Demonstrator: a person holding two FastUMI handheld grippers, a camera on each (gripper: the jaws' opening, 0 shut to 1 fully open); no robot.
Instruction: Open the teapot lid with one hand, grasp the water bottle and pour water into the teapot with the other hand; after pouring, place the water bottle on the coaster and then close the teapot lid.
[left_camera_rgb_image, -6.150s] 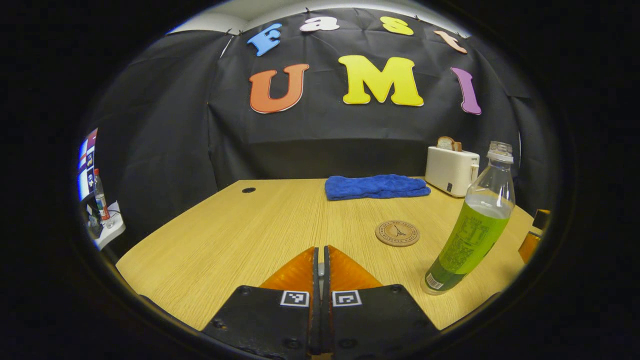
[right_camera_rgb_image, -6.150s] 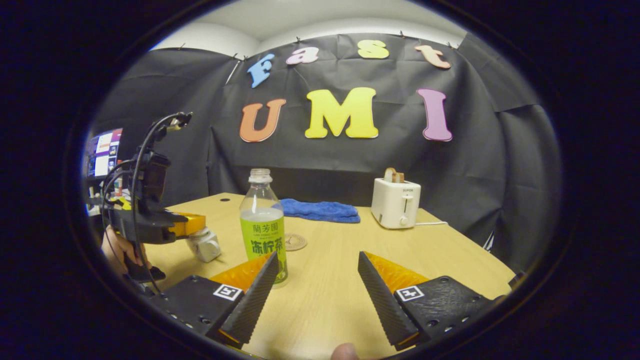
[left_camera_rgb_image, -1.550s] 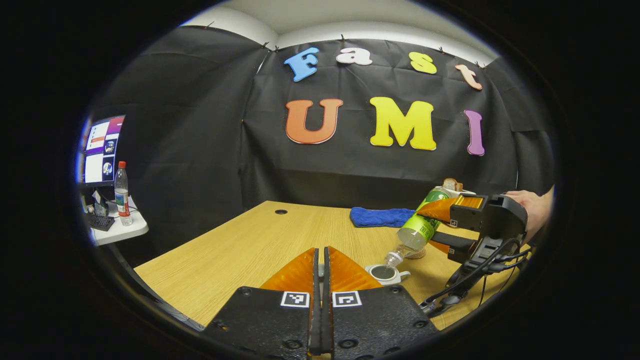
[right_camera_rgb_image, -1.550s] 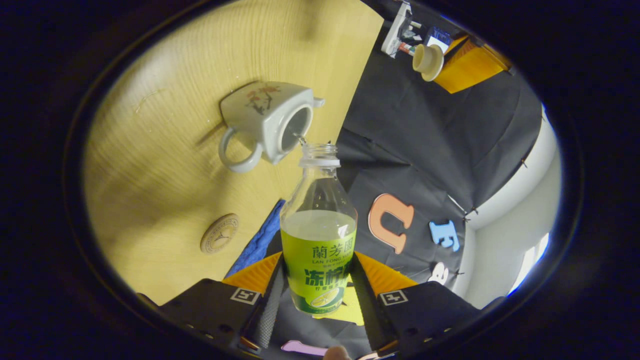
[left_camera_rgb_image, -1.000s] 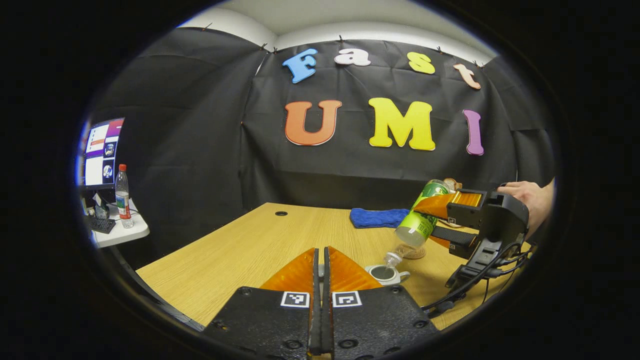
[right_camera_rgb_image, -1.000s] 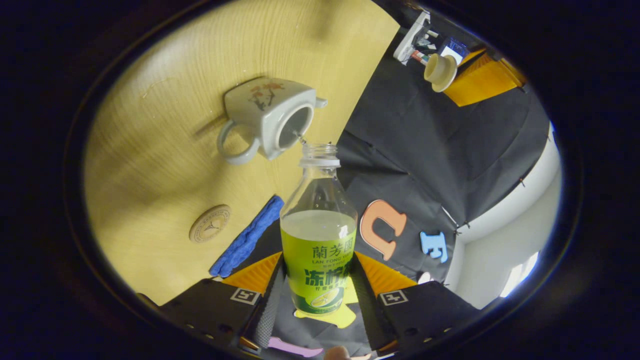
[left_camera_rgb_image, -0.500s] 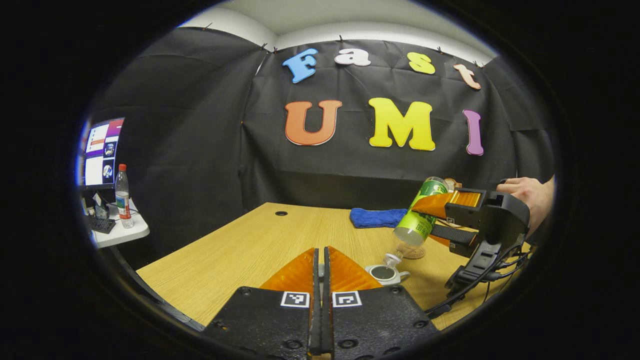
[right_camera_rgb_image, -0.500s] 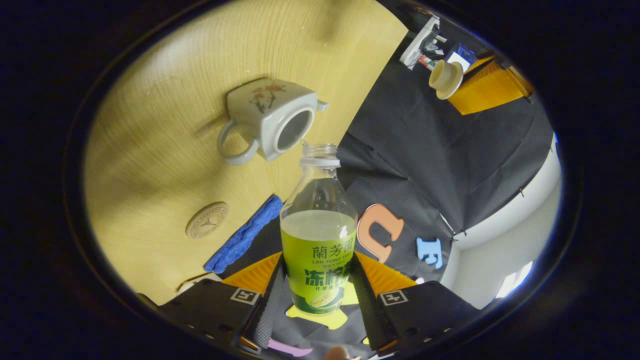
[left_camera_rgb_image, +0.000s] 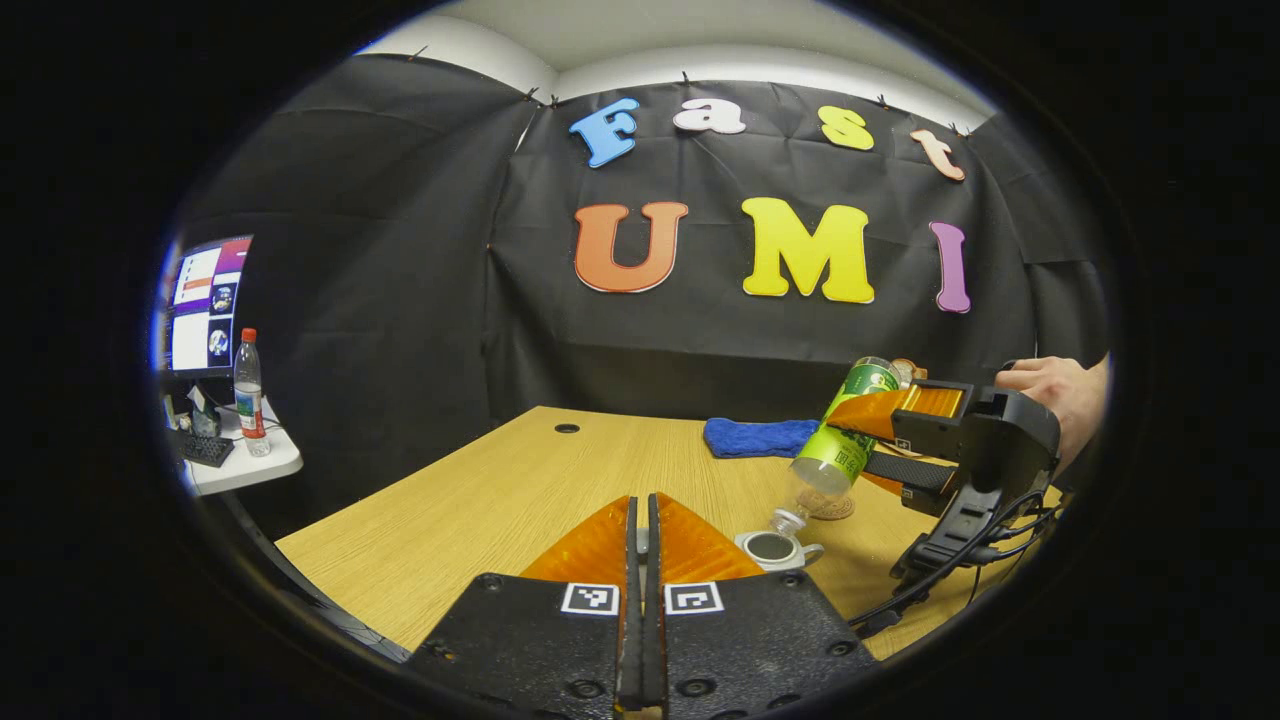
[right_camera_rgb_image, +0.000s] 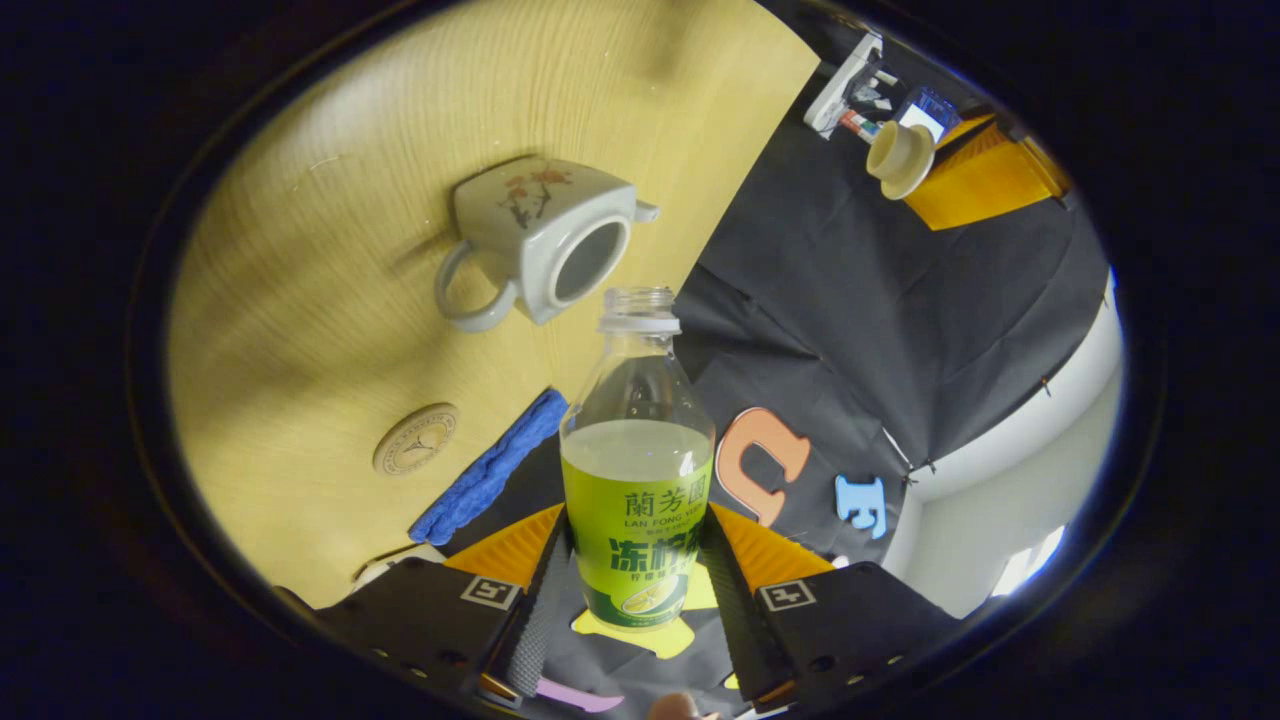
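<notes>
So that its mouth sits over the open teapot (right_camera_rgb_image: 545, 245), your right claw (right_camera_rgb_image: 632, 560) clamps the tilted water bottle (right_camera_rgb_image: 637, 480); your left claw (left_camera_rgb_image: 640, 545) pinches the lid (right_camera_rgb_image: 900, 158) clear.

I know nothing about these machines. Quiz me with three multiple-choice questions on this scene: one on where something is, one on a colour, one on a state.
1. Where is the teapot lid?
A. On the teapot
B. Held up in the left claw
C. On the coaster

2. What colour is the folded cloth?
A. Blue
B. Red
C. White

3. How is the water bottle?
A. Standing on the coaster
B. Lying on the table
C. Tilted, held in the right claw

Answers: 1 B, the lid hangs at that claw, away from the open teapot. 2 A, it is plainly blue. 3 C, both fingers press its label, neck above the pot.
</notes>
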